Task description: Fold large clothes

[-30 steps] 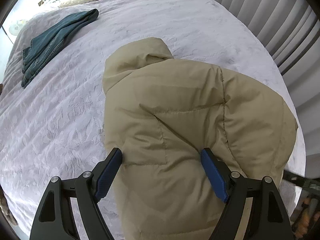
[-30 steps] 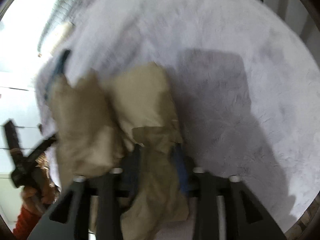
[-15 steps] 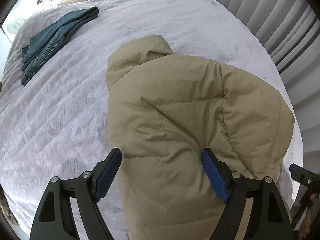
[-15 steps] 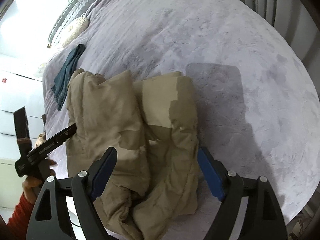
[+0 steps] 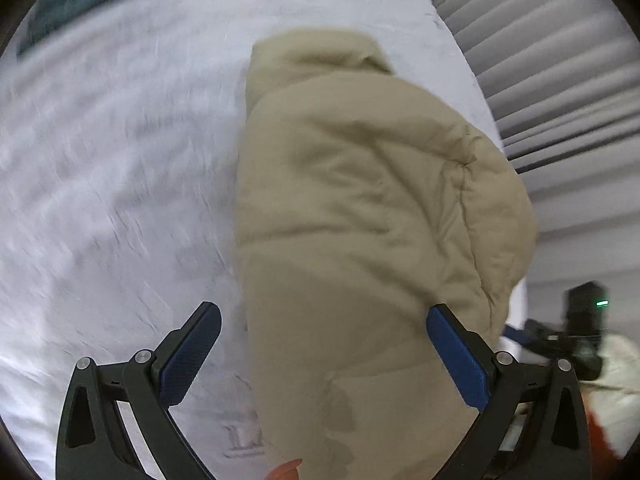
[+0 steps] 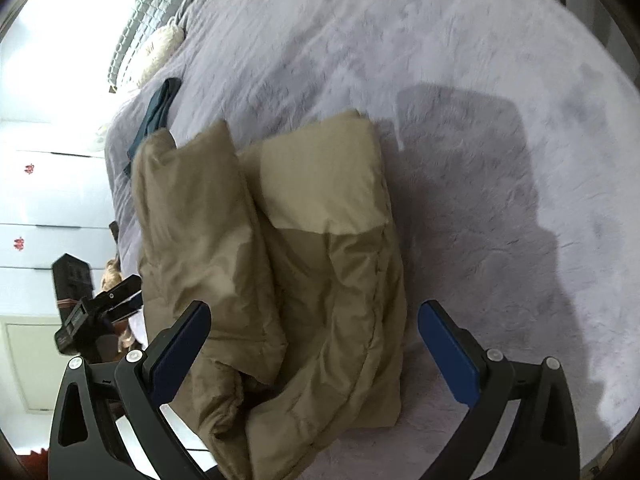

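jacket [image 5: 360,216], tan and puffy, lies folded into a long bundle on the lavender bedspread [image 5: 120,180], running from the near edge toward the far side, close to the bed's right edge in the left wrist view. the left gripper [image 5: 324,320] hangs over its near end with jaws spread wide, holding nothing; its right blue pad sits above the fabric, its left pad above bare bedspread. from the right wrist view the jacket [image 6: 272,264] shows as two padded rolls side by side, with a cuffed sleeve end [image 6: 226,396] poking out at the near side. the right gripper [image 6: 314,316] is likewise wide open and empty above the bundle's near end, and a dark shadow falls on the bedspread [image 6: 480,100] just right of the jacket. a dark teal garment [image 6: 154,116] lies well beyond the jacket on the far left, and farther still a cream pillow [image 6: 162,50] rests against a quilted grey headboard [image 6: 156,4]. grey pleated curtains [image 5: 552,64] hang just past the bed's right edge. this frame is blurred by motion.
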Demonstrator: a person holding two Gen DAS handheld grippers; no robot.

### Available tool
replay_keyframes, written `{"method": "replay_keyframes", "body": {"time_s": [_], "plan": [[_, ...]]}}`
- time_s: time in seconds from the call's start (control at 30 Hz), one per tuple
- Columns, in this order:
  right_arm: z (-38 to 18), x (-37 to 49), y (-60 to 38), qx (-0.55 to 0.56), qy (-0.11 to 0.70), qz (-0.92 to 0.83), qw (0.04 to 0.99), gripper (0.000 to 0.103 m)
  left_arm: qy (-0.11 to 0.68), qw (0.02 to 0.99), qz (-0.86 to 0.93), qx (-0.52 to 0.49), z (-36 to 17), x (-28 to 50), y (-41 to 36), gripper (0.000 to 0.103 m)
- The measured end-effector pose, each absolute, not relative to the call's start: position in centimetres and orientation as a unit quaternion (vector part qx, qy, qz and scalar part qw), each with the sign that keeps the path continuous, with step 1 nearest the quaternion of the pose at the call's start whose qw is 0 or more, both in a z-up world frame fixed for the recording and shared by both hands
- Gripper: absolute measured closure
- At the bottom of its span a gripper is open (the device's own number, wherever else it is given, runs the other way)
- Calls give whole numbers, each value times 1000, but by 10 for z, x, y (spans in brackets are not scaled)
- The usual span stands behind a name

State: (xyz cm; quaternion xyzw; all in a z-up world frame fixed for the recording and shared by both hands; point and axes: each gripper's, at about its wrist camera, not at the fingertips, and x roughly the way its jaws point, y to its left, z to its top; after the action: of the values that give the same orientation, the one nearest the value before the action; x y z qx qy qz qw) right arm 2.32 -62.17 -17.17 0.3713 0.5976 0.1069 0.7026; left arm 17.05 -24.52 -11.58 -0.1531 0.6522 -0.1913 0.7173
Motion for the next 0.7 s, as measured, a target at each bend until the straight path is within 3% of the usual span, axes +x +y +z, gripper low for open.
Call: {"method": "replay_keyframes", "body": {"time_s": [0.2,0.7], "plan": [[-203,35,-625,388,624,132,666,0,663,671,-219,-249,-147,171,-223,0],[-261,81,-589,448,623,214,604,0,681,637,-254,-258,-188,171,-255,0]]}}
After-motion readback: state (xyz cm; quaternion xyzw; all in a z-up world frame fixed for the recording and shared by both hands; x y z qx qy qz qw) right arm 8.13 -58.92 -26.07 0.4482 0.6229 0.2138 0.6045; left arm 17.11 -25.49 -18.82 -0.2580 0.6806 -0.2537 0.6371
